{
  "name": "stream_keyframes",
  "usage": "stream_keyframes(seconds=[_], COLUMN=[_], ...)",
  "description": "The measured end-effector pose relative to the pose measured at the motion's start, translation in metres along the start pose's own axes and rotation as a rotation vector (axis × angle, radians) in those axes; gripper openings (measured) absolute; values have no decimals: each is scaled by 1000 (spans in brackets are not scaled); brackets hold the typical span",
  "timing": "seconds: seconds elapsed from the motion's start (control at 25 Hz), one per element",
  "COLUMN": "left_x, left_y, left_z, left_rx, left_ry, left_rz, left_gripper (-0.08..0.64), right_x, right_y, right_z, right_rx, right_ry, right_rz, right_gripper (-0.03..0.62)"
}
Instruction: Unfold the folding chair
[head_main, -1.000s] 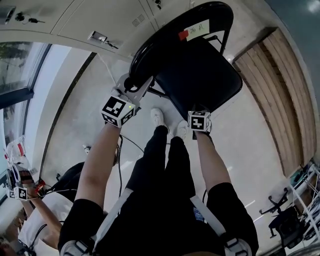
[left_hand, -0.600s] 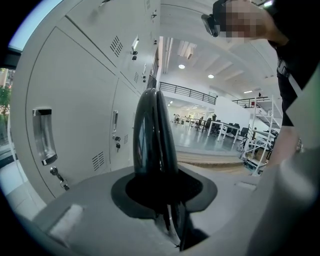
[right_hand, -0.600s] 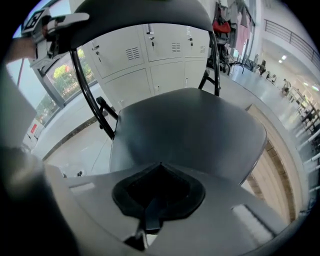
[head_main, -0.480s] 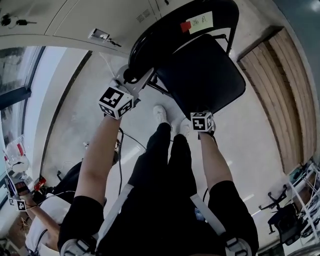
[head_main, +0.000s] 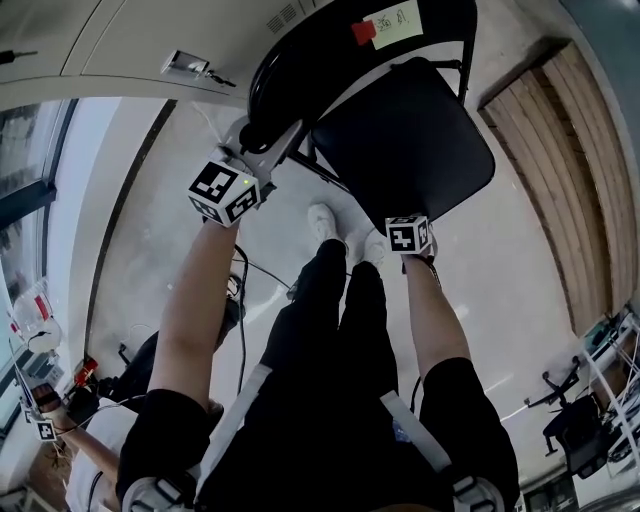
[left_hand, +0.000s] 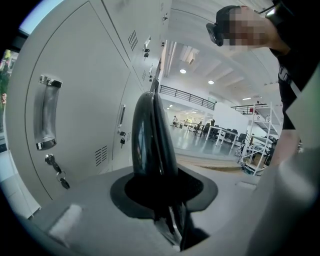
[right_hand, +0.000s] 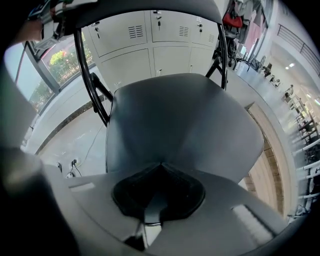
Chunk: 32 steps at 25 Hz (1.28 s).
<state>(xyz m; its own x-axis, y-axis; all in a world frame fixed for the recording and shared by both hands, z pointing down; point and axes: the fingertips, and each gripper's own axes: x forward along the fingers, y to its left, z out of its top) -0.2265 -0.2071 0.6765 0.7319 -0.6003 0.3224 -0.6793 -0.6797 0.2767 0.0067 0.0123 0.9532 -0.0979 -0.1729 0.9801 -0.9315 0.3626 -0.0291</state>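
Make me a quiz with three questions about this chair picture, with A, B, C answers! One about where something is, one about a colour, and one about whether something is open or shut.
1. Where is the paper note stuck?
A) on the chair's backrest
B) on the floor
C) on a locker door

2. What colour is the seat?
A) red
B) black
C) white

3. How do the right gripper jaws stand?
A) wide apart
B) half open
C) shut together

Answers:
1 A: in the head view the note sits on the black backrest.
2 B: the seat is black in the head view and dark in the right gripper view.
3 C: the right gripper view shows the jaws together at the seat's front edge.
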Motion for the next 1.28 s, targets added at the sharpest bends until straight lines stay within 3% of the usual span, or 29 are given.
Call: stream_keyframes(seconds=[0.24, 0.36, 0.48, 0.6, 0.84, 0.92, 1.16, 1.24, 1.28], left_x=[0, 2, -3, -15, -58, -67, -72, -79, -84], left_y=[13, 14, 20, 29, 32, 29, 5, -5, -9], left_z=[-9, -12, -15, -20, -11, 8, 84, 101, 108], left_rx=[-25, -33, -29, -54, -129, -133, -39, -32, -30], left_ry=[-16, -22, -10, 22, 31, -4, -101, -117, -125], left_rz=[5, 4, 45, 113, 253, 282, 285, 297, 316], left_gripper=[118, 125, 158, 246, 245, 244, 241, 205, 147], right_x=[12, 0, -28, -56, -137, -163, -239, -267, -281], right_y=[5, -1, -2, -1, -5, -7, -2, 2, 4], right_z=[-4, -1, 15, 32, 93, 117, 208, 229, 239], right_rx=[4, 64, 116, 141, 130, 138, 127, 115, 113], right_ry=[45, 46, -30, -95, -280, -350, -579, -643, -675], right_rz=[23, 20, 27, 39, 32, 45, 80, 86, 93], right_gripper=[6, 5, 6, 5, 6, 5, 5, 5, 6])
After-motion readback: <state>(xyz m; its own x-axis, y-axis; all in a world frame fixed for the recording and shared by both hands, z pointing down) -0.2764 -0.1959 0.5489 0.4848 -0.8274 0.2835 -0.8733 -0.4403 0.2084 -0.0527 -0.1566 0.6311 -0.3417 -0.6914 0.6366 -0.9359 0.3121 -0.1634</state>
